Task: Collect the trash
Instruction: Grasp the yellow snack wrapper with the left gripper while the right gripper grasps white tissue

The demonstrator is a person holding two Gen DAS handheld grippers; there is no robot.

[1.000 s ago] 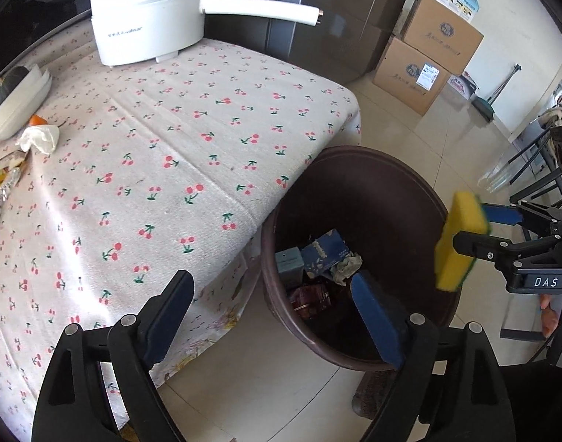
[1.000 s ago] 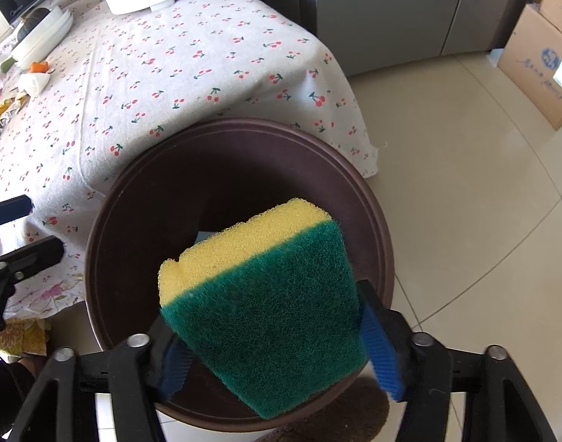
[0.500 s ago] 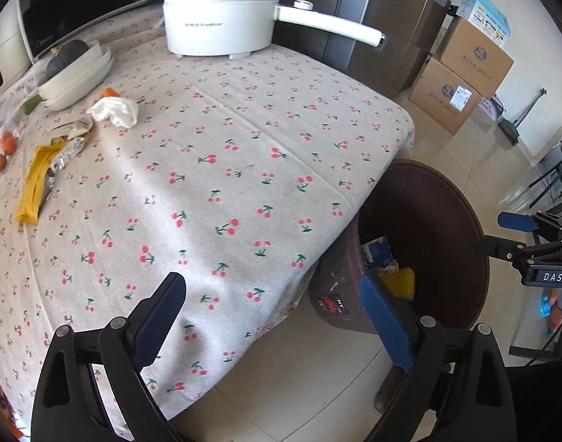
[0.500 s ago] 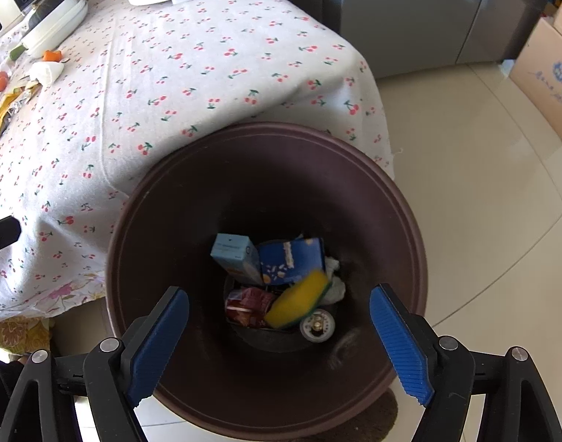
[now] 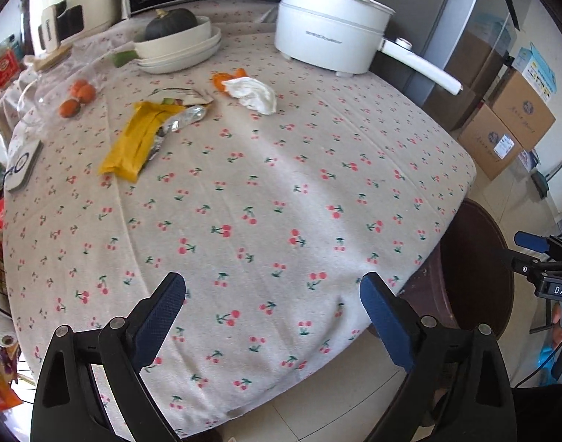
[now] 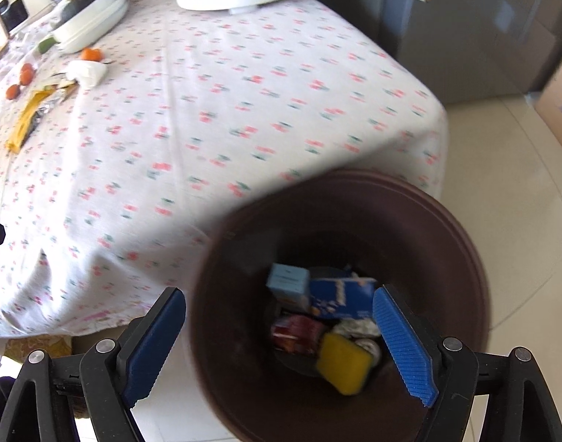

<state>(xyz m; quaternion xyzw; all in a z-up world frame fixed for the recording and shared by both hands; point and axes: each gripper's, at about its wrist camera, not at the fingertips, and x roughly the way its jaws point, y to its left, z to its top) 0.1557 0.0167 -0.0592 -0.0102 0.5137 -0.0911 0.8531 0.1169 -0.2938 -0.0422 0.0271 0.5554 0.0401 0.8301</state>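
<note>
My left gripper (image 5: 271, 305) hangs open and empty over the near edge of the cherry-print table (image 5: 281, 191). Farther back on the cloth lie a yellow wrapper (image 5: 133, 143), a foil wrapper (image 5: 181, 121), a crumpled white tissue (image 5: 253, 94) and orange peel (image 5: 222, 79). The brown trash bin (image 5: 476, 269) stands on the floor at the table's right corner. My right gripper (image 6: 281, 331) is open above the bin (image 6: 465, 258) with nothing between its fingers. Inside the bin lie a yellow sponge (image 6: 341, 362), blue cartons (image 6: 339, 296) and other wrappers.
A white electric pot (image 5: 328, 44) with a long handle stands at the back of the table. Stacked white bowls (image 5: 177, 51) hold a dark squash, and small oranges (image 5: 78, 97) lie at the left. Cardboard boxes (image 5: 509, 125) sit on the tiled floor at the right.
The right gripper opened and the sponge fell into the bin. The left gripper swung left from over the bin to over the table. The right view has also shifted left.
</note>
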